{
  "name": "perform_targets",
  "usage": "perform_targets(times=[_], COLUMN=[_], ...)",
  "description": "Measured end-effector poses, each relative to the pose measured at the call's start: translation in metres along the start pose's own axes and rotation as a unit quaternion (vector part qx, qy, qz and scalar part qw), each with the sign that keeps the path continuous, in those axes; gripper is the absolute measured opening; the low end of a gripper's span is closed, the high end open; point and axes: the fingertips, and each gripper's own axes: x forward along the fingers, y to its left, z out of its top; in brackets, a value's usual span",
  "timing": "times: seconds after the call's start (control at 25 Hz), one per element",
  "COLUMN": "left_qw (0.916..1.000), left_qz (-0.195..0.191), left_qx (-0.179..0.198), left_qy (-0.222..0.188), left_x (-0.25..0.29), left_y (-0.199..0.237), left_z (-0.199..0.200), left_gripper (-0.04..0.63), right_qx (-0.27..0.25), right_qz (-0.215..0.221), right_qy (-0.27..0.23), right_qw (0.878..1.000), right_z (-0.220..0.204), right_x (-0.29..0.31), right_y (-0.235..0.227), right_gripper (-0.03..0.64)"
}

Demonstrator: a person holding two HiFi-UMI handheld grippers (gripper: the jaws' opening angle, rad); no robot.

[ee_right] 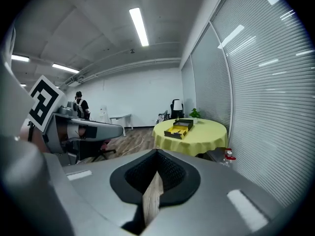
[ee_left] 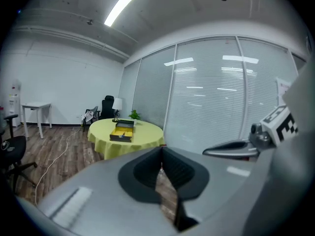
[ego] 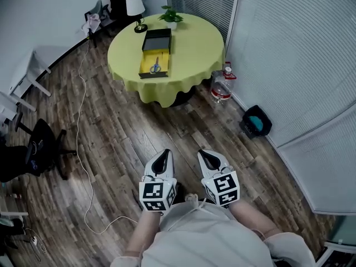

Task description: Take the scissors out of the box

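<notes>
Seen from the head view, the scissors (ego: pixel 155 65) lie in the yellow-lined open box (ego: pixel 162 59) on the round table (ego: pixel 194 54), well apart from both tools. The left gripper (ego: pixel 163 153) and right gripper (ego: pixel 207 153) hover side by side over the wood floor (ego: pixel 111 138). In the left gripper view its jaws are together with nothing between them. The right gripper view shows the same: jaws closed and empty, with the table ahead.

No legible text in this office scene: the marker cubes (ego: pixel 157 196) carry only black-and-white square patterns, and the red label on the bottle (ego: pixel 222 88) is too small to read.
</notes>
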Motion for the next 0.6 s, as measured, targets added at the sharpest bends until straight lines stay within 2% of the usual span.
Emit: perform_targets(times=[0.16,0.32,0.6], left_qw=[0.9999,0.9997,0.9994], left_qz=[0.002,-0.008,-0.033], left_qx=[0.000,-0.006,-0.001], left_qy=[0.011,0.021,0.009], left_x=[0.039,0.093,0.214], left_y=[0.021,0.047,0.094], left_z=[0.006,0.015,0.071], left_gripper=[0.006,0.006,0.006], right_qx=[0.014,0.003,-0.006], right_qz=[-0.004,-0.035,-0.059], right_qy=[0.010,0.020,0.033], right_qw=[1.000,0.999,0.998], right_z=[0.002,0.010,0.061], right_x=[0.033,0.075,0.170], right_y=[-0.025,-0.056,-0.123], right_gripper=[0.000,0.000,0.000])
